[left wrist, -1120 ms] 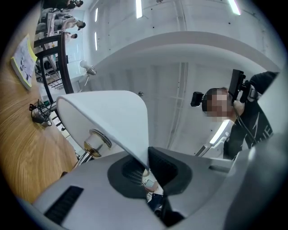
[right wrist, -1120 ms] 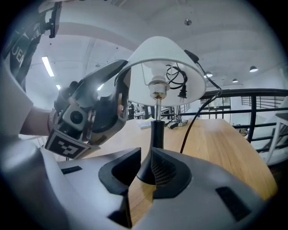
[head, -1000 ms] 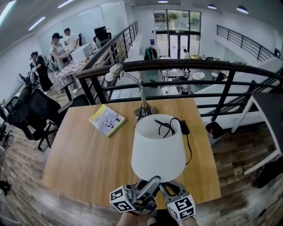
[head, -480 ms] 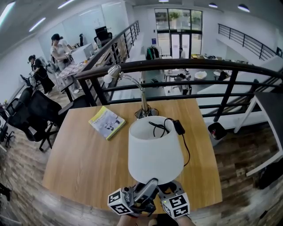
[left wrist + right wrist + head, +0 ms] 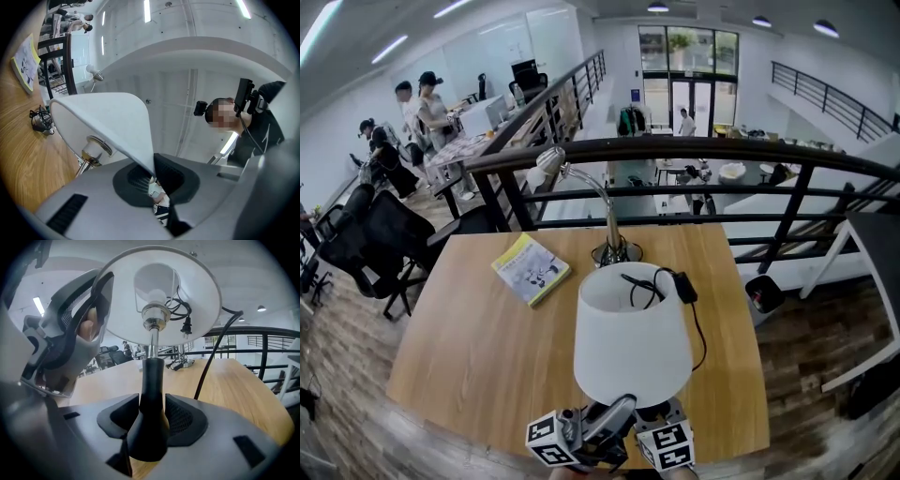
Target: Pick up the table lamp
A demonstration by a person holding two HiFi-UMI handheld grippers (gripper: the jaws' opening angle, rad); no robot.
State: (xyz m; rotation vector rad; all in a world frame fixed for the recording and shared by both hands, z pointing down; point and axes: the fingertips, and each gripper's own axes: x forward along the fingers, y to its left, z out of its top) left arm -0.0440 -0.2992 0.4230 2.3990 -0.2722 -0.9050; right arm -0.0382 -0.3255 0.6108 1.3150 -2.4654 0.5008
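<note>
At the near edge of the table (image 5: pixel 478 337) we have the table lamp (image 5: pixel 630 337). Our left gripper (image 5: pixel 153 174) has its jaws clamped tight on the white shade (image 5: pixel 103 117) rim. Our right gripper (image 5: pixel 151 416) jaws are opening, with the black stem (image 5: pixel 151 380) between them.

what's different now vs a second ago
The right gripper slid left, in under the table lamp beside the left gripper, and its jaws are opening with the lamp's black stem between them. The left gripper stays shut on the lampshade rim. The book and gooseneck lamp have not moved.
</note>
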